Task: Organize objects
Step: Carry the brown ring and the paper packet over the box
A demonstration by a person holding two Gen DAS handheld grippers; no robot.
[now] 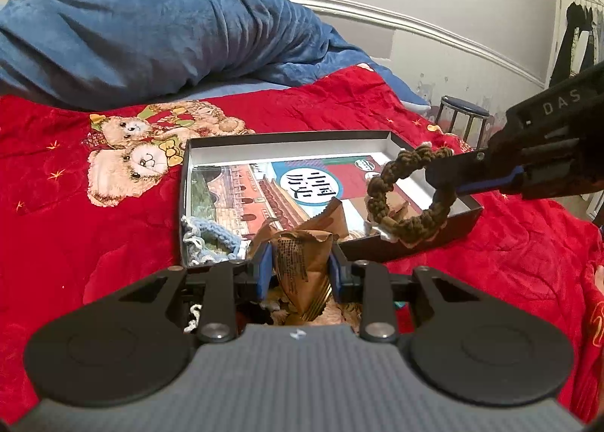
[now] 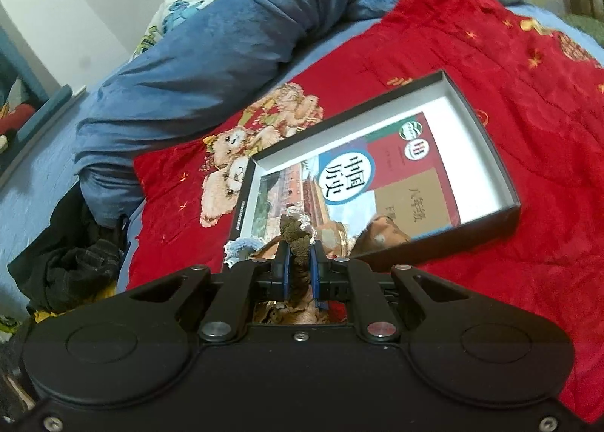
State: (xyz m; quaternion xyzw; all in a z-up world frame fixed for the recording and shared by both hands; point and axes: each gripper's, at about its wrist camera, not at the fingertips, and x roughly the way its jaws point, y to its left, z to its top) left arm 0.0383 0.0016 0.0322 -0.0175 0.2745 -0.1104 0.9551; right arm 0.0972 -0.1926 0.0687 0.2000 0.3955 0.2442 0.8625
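A shallow black box (image 1: pixel 434 239) with a white inside lies on the red bear-print blanket (image 1: pixel 94 213); a textbook (image 1: pixel 302 182) lies flat in it. My left gripper (image 1: pixel 301 266) is shut on a brown paper wrapper (image 1: pixel 302 266) at the box's near edge. A pale blue crocheted piece (image 1: pixel 209 239) sits in the box's near left corner. My right gripper (image 1: pixel 441 177) comes in from the right, shut on a brown braided ring (image 1: pixel 400 194) held above the box's right side. In the right wrist view the gripper (image 2: pixel 300 269) pinches the ring (image 2: pixel 296 239) over the box (image 2: pixel 502 171).
A rolled blue blanket (image 1: pixel 158 39) lies across the bed behind the box. A round stool (image 1: pixel 462 113) stands beyond the bed's far corner by the wall. Dark clothes (image 2: pixel 71 266) are heaped at the bed's left side in the right wrist view.
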